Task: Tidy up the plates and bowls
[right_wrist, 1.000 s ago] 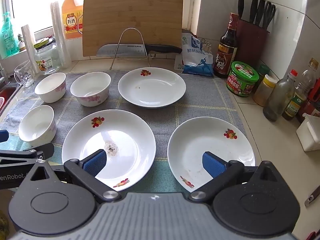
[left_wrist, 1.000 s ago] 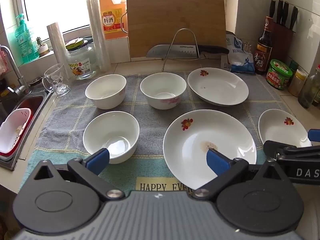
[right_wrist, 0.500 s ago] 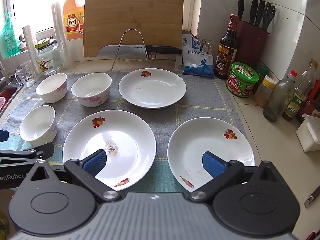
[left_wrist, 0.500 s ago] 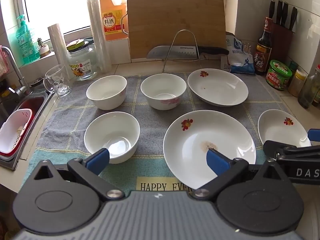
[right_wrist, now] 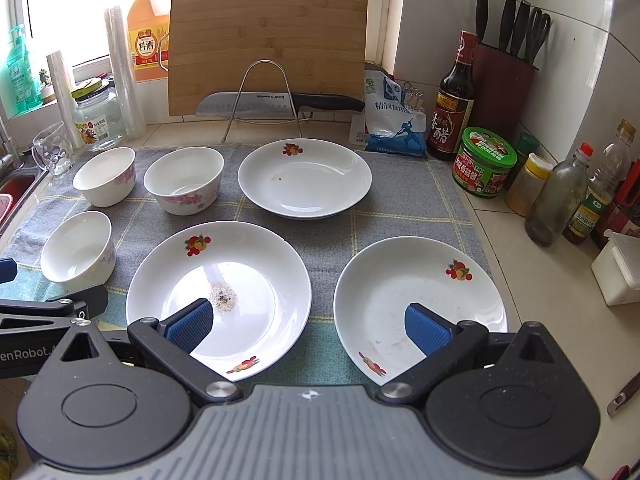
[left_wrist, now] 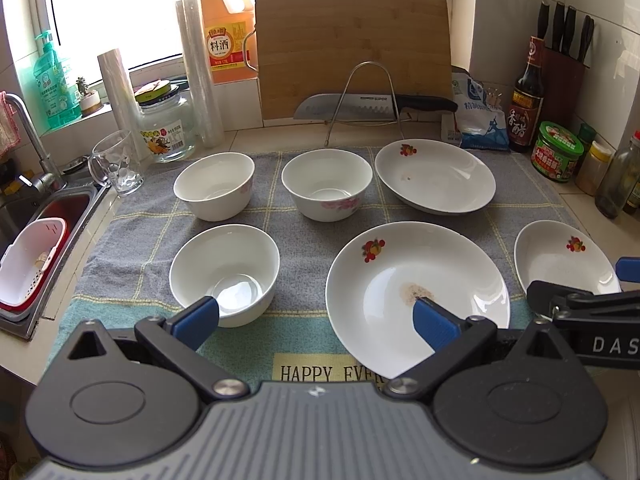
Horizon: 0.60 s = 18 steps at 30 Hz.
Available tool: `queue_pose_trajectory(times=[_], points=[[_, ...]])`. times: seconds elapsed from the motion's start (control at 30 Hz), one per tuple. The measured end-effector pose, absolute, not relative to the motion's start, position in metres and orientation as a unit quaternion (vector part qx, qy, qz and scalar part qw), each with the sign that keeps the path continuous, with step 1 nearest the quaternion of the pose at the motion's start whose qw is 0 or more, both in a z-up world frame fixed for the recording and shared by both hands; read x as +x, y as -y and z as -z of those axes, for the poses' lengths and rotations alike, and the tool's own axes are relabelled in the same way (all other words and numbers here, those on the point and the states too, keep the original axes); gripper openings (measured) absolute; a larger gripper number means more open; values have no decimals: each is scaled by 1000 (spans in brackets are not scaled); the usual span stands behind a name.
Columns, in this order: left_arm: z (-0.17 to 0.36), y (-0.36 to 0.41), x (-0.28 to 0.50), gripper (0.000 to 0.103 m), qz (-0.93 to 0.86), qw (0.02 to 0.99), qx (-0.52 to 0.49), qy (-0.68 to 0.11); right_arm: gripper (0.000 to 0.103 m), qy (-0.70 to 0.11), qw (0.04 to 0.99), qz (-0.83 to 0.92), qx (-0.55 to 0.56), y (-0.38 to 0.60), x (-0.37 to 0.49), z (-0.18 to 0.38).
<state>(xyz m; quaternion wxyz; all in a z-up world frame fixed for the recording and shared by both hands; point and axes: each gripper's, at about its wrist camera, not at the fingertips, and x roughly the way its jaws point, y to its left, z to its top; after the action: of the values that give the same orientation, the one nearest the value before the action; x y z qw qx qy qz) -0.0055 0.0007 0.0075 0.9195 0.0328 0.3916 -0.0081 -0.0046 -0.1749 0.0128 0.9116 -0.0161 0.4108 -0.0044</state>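
Note:
Three white bowls and three white fruit-print plates sit apart on a grey checked mat point(left_wrist: 308, 228). In the left wrist view: near bowl point(left_wrist: 224, 272), far-left bowl point(left_wrist: 214, 184), middle bowl point(left_wrist: 327, 182), far plate point(left_wrist: 436, 174), near plate point(left_wrist: 416, 292) with a crumb spot, right plate point(left_wrist: 560, 260). My left gripper point(left_wrist: 316, 320) is open and empty, held above the mat's front edge. My right gripper point(right_wrist: 308, 324) is open and empty above the near plate point(right_wrist: 240, 280) and the right plate point(right_wrist: 416, 300).
A sink point(left_wrist: 36, 216) with a red-and-white basket lies left. A glass mug point(left_wrist: 116, 162), jar, cutting board point(left_wrist: 352, 44), knife on a wire stand point(left_wrist: 372, 104) stand behind. Bottles, a green-lidded tub point(right_wrist: 484, 162) and a knife block crowd the right counter.
Both cameras have drifted slightly, so the dishes sit a little lower in view. Nothing on the mat has moved and both grippers stay open.

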Motion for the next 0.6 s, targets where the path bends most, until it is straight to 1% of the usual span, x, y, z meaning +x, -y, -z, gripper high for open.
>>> queue_pose_trajectory(times=[0.6], points=[[-10, -2, -6, 102, 8, 920, 33, -391, 103, -407, 913, 3, -19, 175, -7, -15]])
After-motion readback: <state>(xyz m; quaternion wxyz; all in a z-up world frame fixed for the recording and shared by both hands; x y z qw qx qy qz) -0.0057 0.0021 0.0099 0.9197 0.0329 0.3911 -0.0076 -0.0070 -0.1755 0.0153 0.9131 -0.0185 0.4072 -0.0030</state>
